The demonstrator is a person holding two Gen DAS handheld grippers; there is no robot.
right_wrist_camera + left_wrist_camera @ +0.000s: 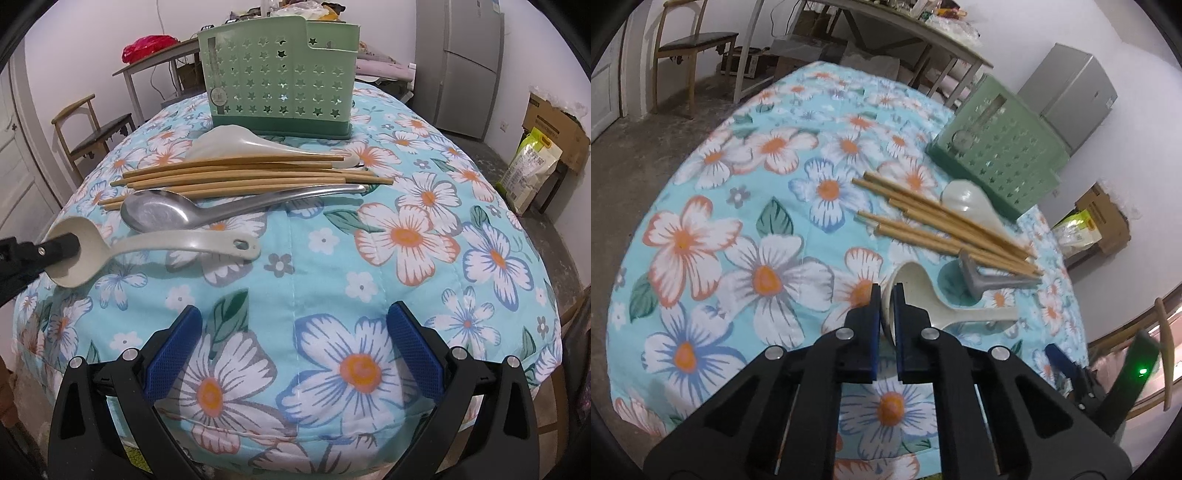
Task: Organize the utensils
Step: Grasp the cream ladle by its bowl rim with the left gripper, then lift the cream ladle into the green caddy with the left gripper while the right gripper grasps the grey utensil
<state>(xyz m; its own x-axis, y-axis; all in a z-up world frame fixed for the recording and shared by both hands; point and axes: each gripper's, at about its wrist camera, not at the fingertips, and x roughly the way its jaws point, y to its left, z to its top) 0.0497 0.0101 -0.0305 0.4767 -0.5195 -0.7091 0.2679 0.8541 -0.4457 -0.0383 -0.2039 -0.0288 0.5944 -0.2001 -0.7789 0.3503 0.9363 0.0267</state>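
My left gripper point(887, 291) is shut on the bowl rim of a beige ladle point(964, 314); it also shows in the right wrist view point(72, 242), gripping the beige ladle point(177, 242), which rests on the flowered cloth. Behind it lie a steel spoon point(192, 212), several wooden chopsticks point(236, 173) and a pale green spoon point(236, 142). A green utensil holder point(280, 77) with star holes stands upright at the far side. My right gripper point(293, 328) is open and empty, low over the near part of the table.
The round table wears a blue flowered cloth point(406, 236). A wooden chair point(92, 129) stands at the left, a fridge point(461, 62) and boxes point(546, 147) at the right, a cluttered table point(923, 33) behind.
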